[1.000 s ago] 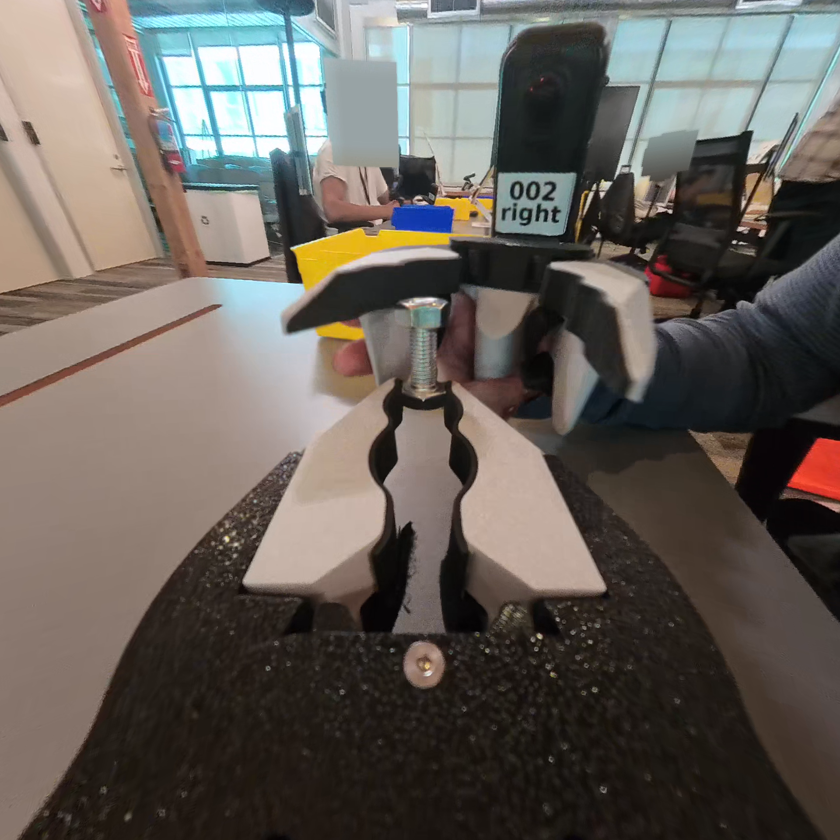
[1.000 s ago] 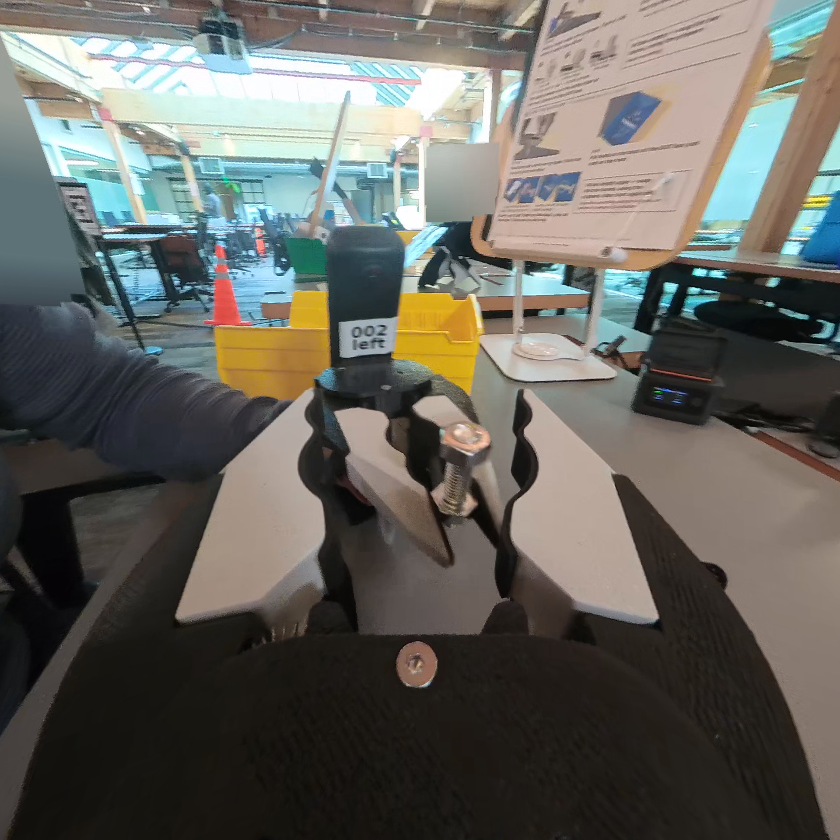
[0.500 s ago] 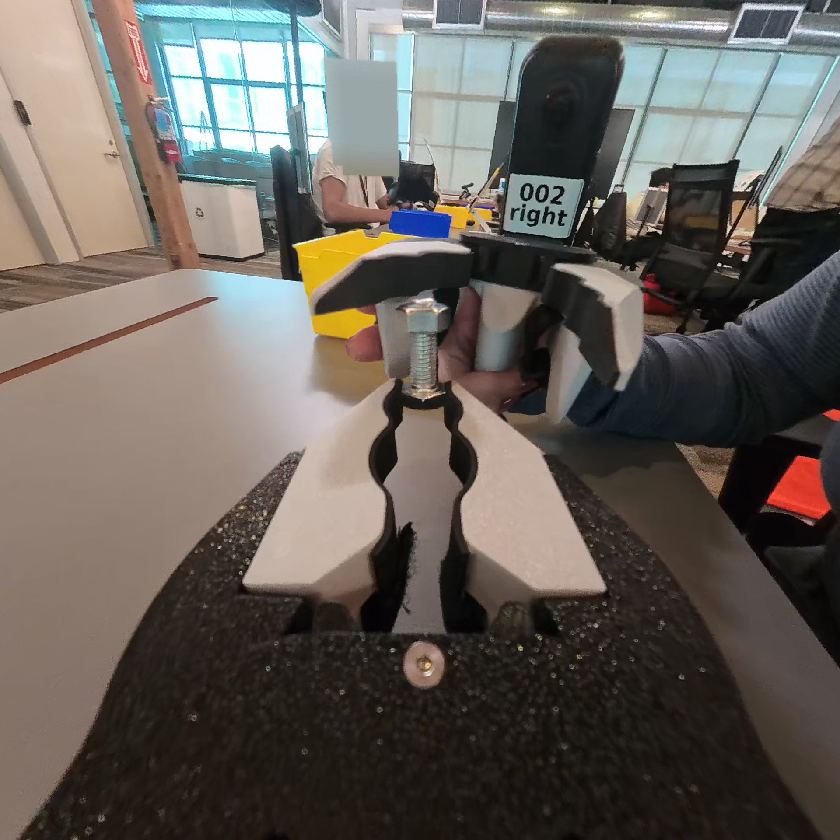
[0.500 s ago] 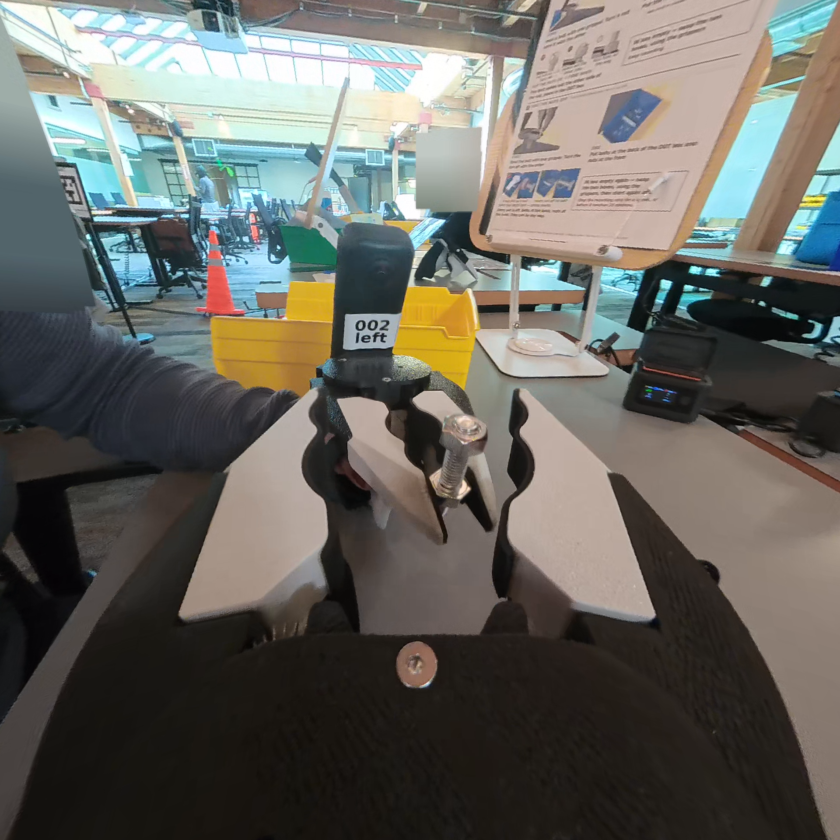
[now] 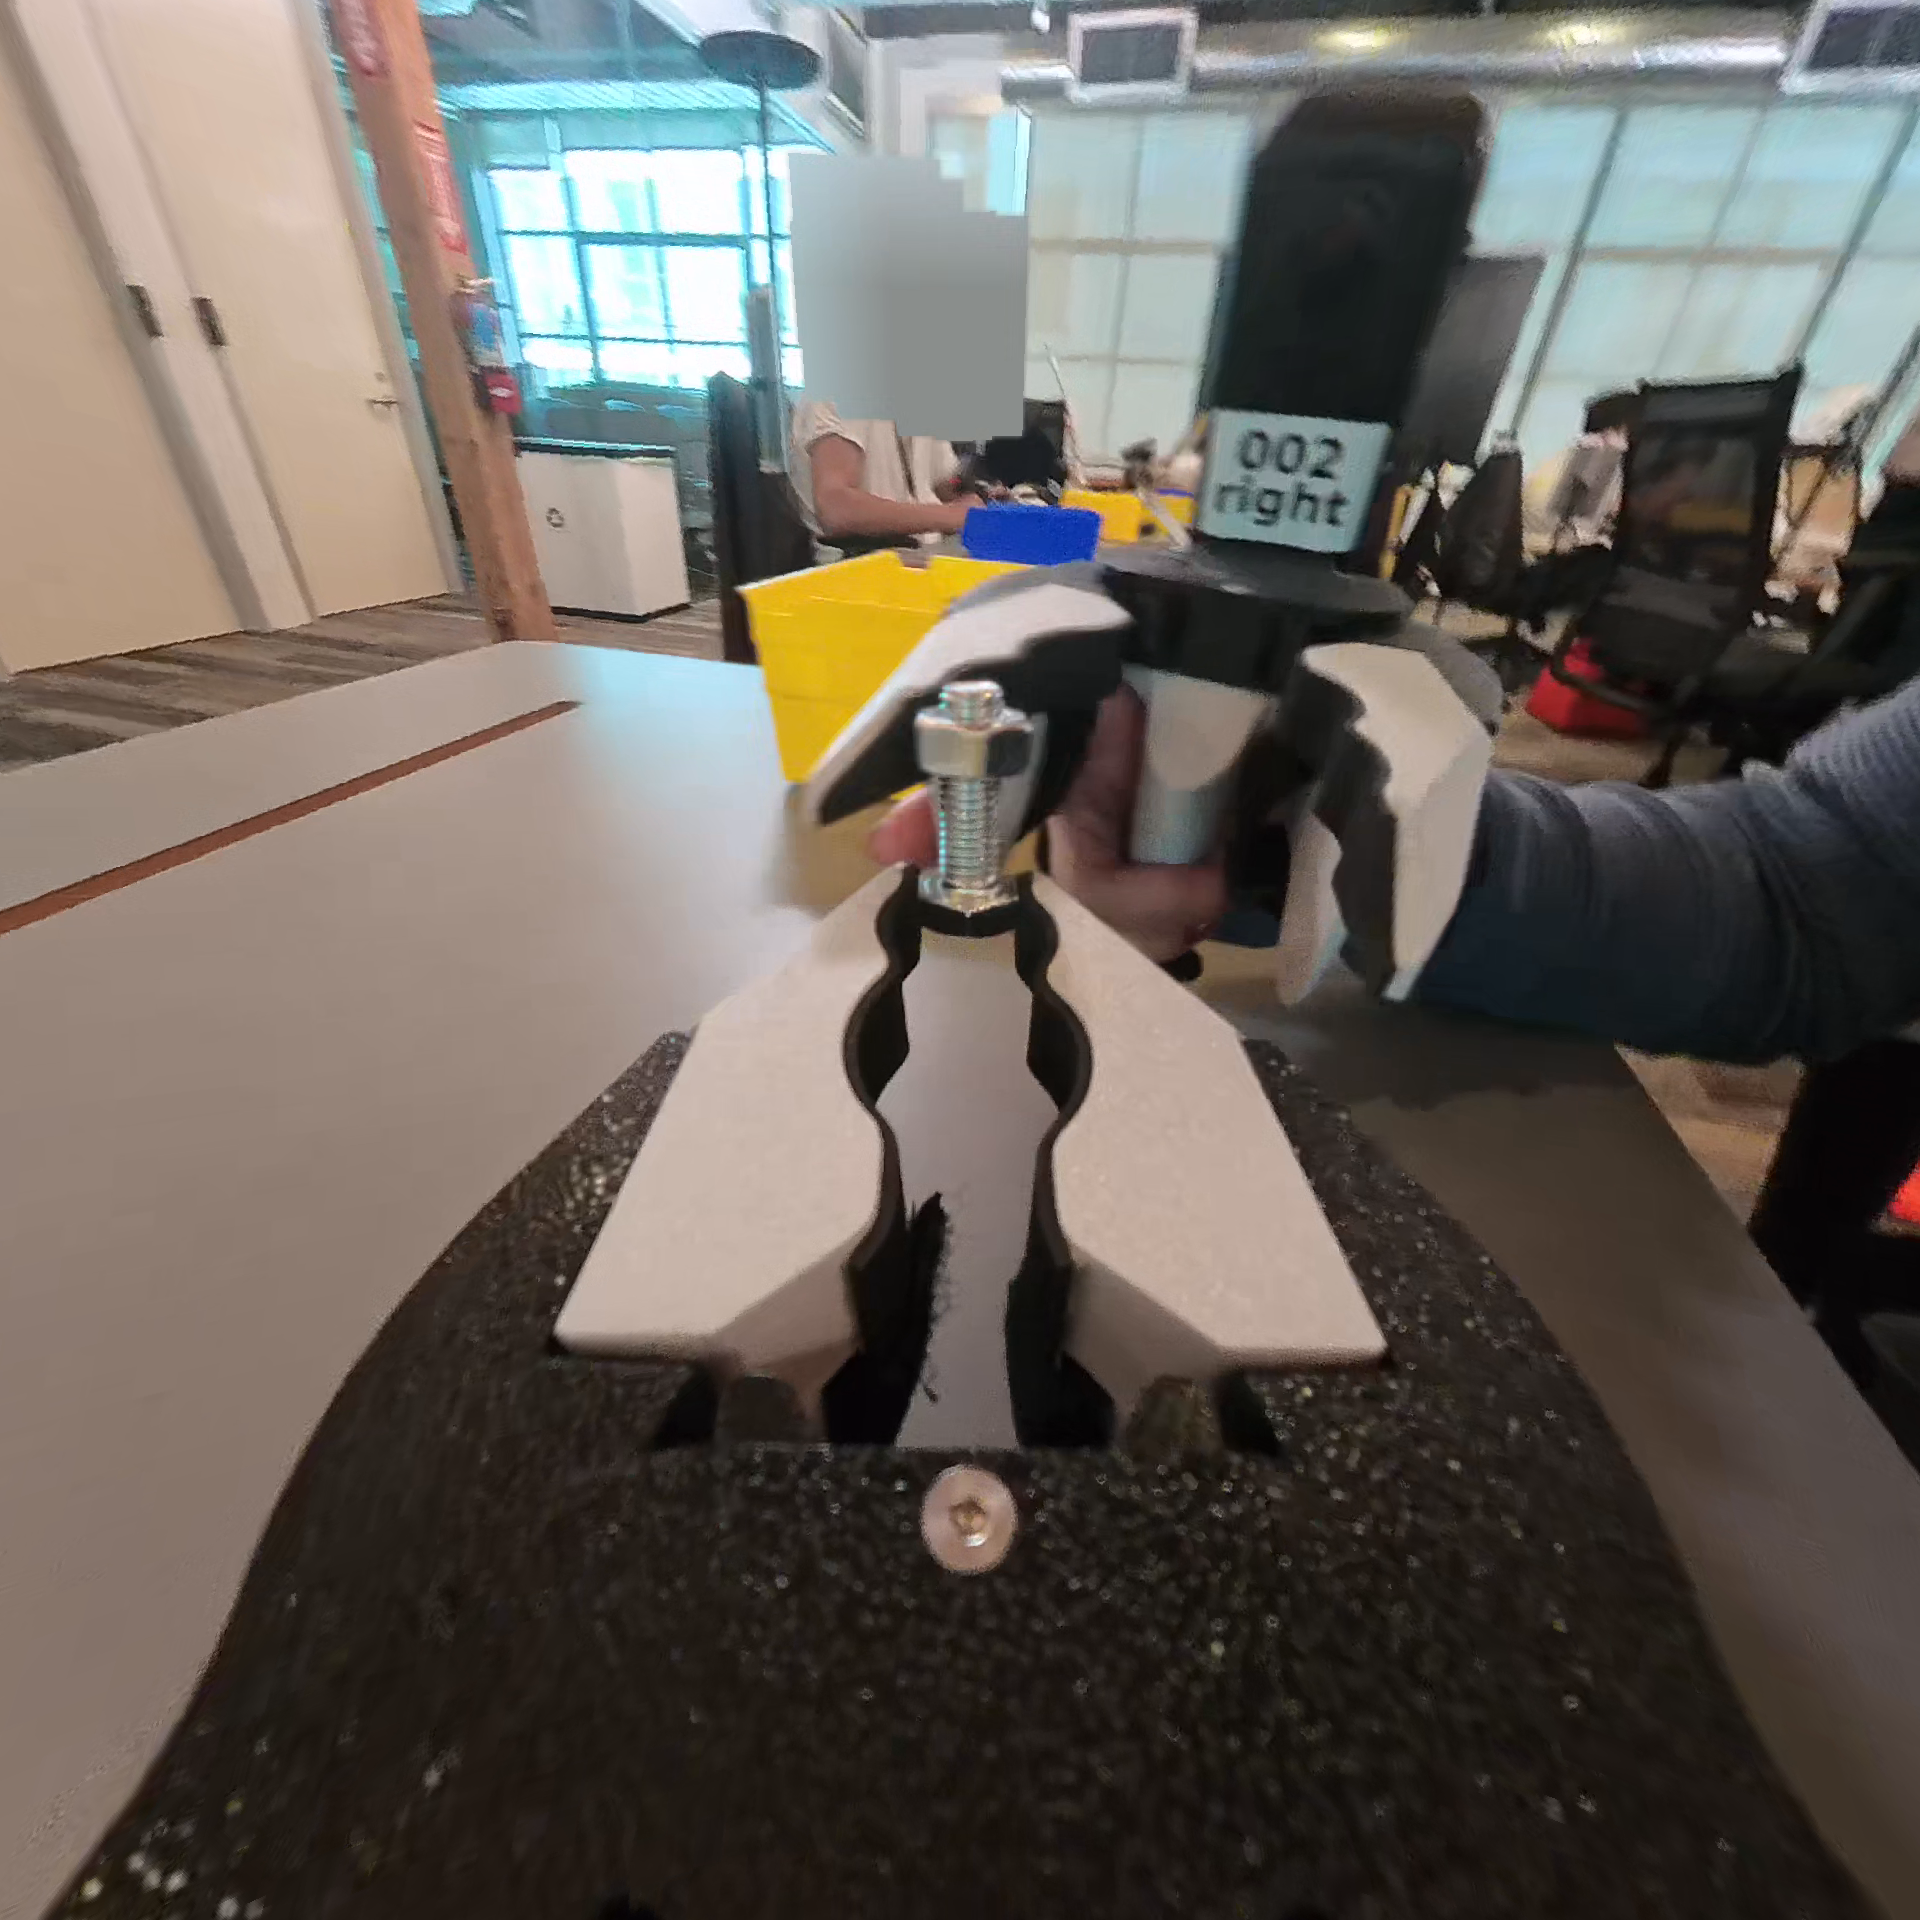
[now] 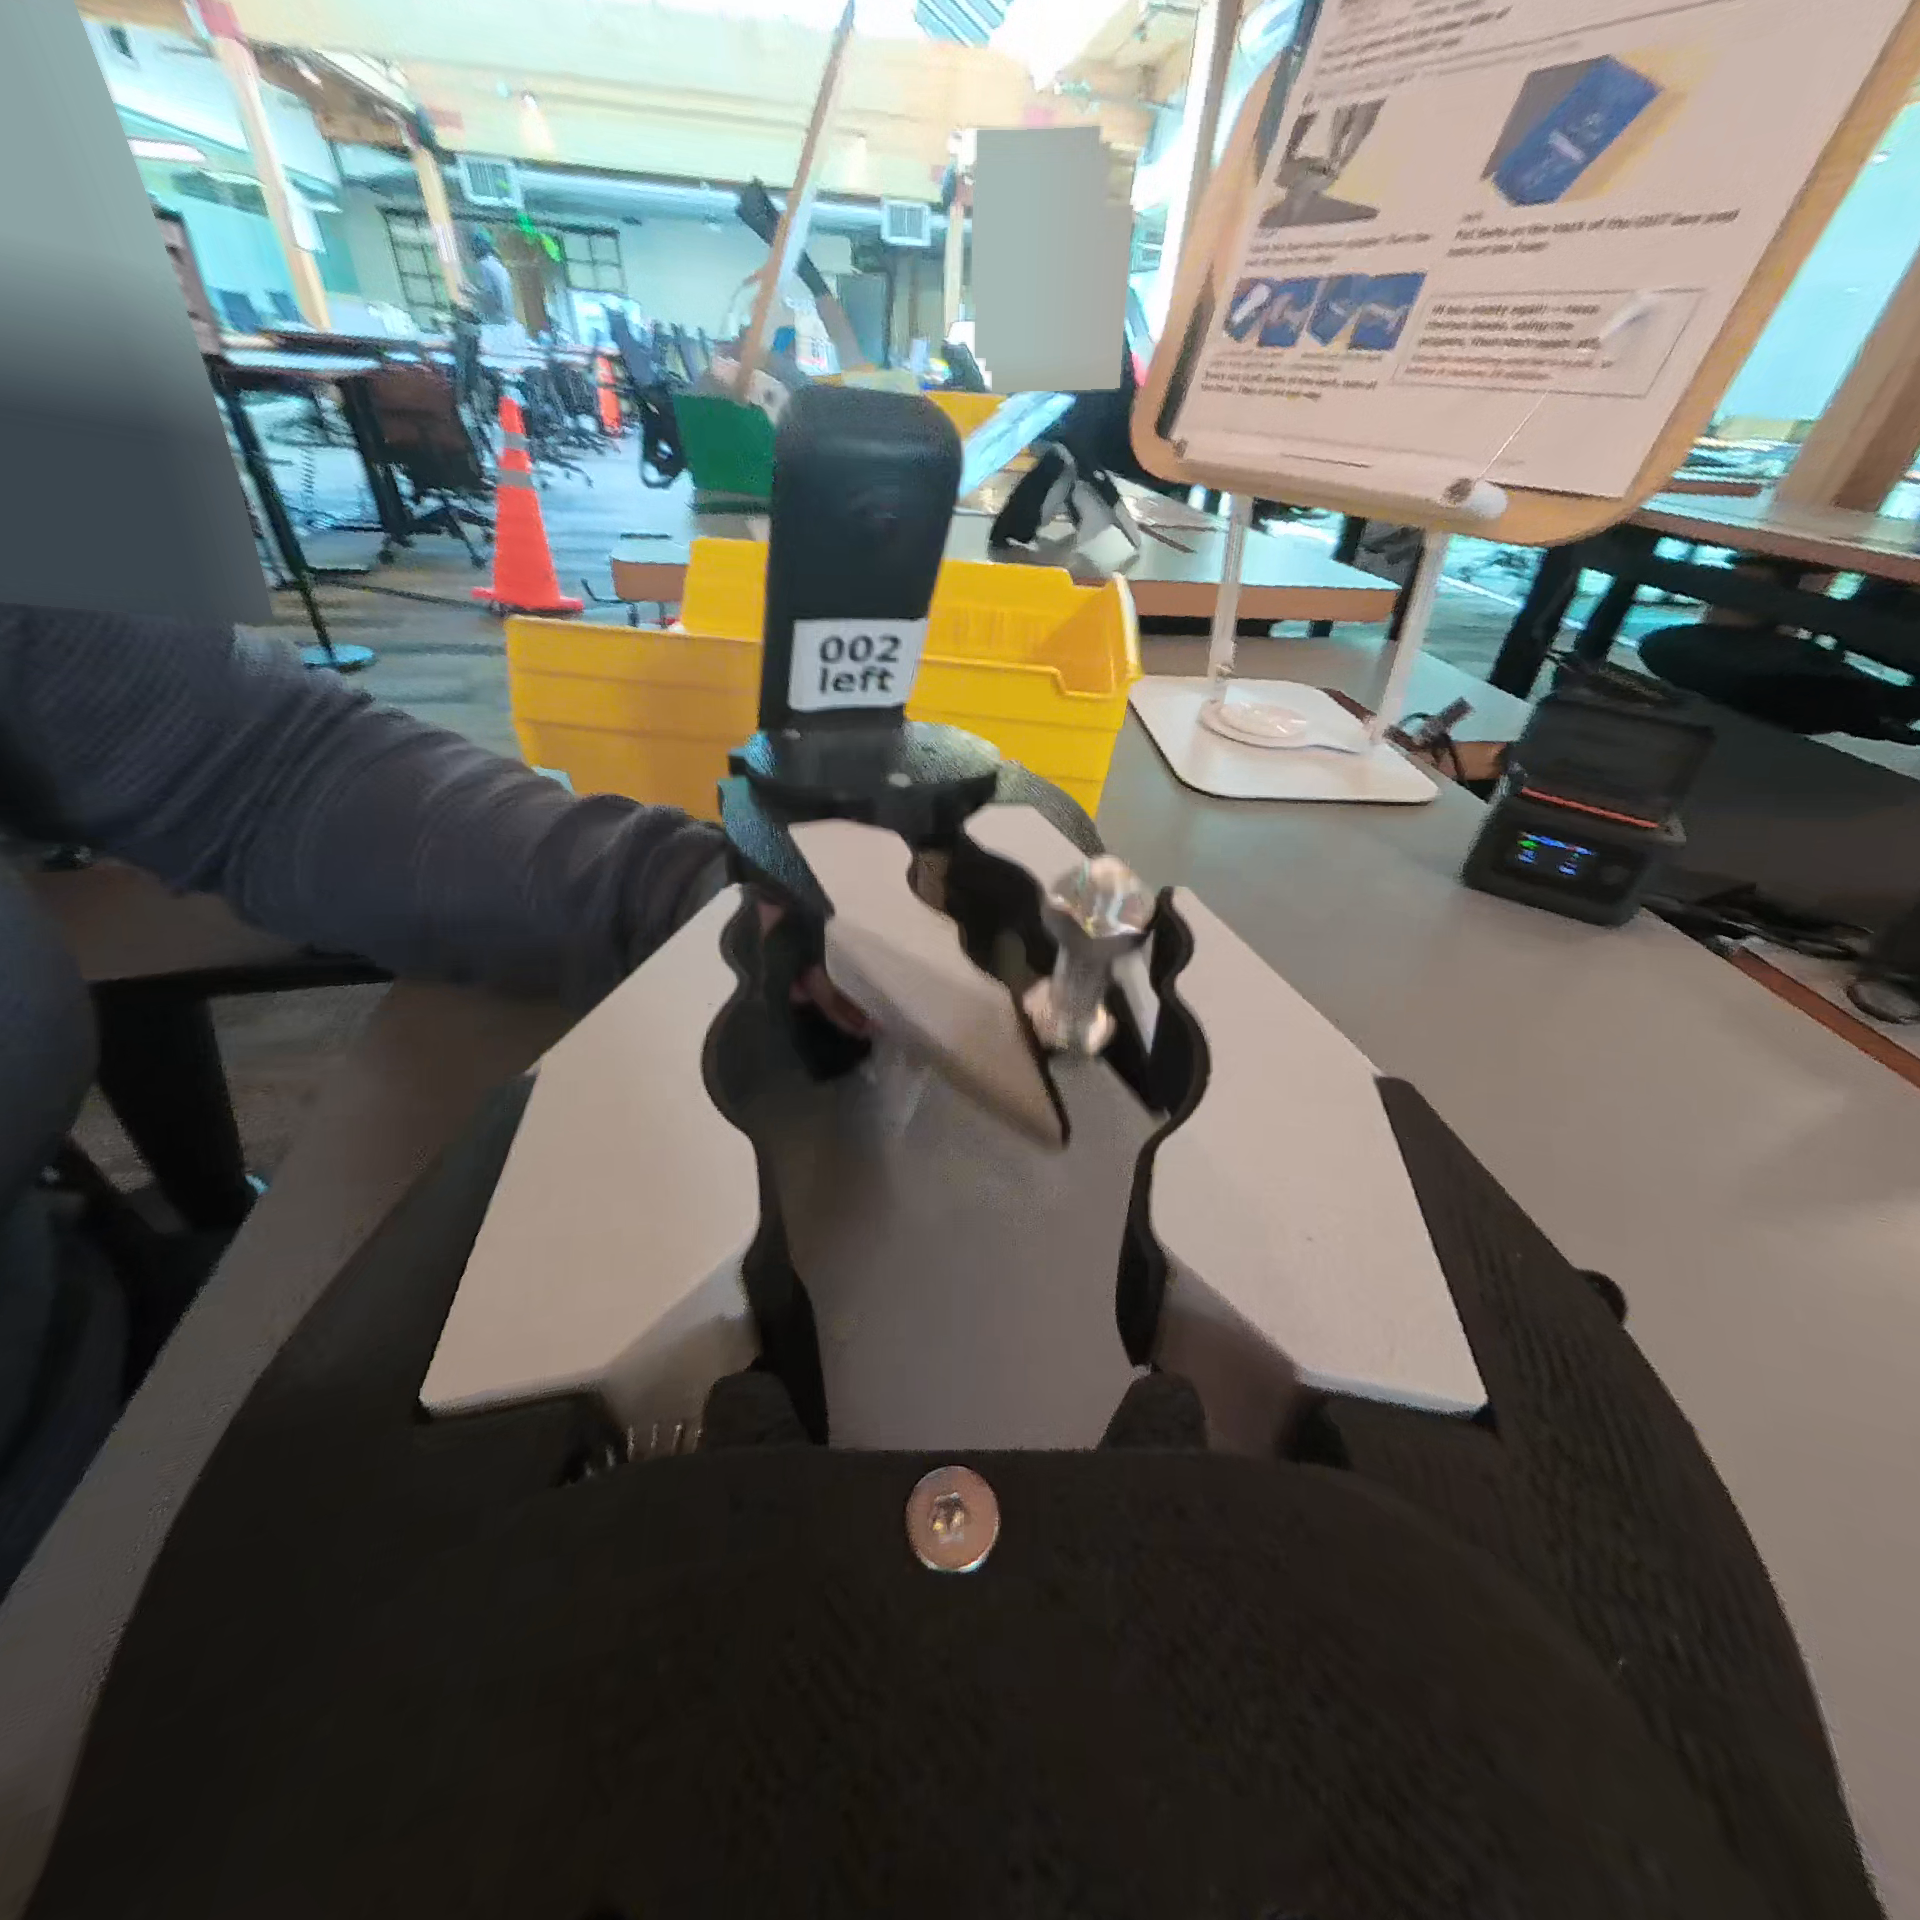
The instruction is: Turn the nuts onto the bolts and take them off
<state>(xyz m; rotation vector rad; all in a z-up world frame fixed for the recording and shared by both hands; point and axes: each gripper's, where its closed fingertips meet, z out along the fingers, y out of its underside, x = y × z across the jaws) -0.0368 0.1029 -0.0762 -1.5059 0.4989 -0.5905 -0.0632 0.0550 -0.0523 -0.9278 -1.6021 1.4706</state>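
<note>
Left wrist view: my left tongs [image 5: 971,914] pinched the bolt [image 5: 968,831] upright by its head, nut [image 5: 972,740] near the top, above the table [image 5: 312,987].

Right wrist view: my right tongs [image 6: 956,997] stood apart around it. I judged unscrewing underway; next, close on the nut and twist.

Bolt [image 5: 971,805] upright in left claw [image 5: 971,914] tips, right claw [image 5: 1143,769] just behind, bin [image 5: 831,634] beyond

Left gripper [image 5: 971,914] clamping upright bolt [image 5: 966,810], nut [image 5: 971,740] near top
</note>
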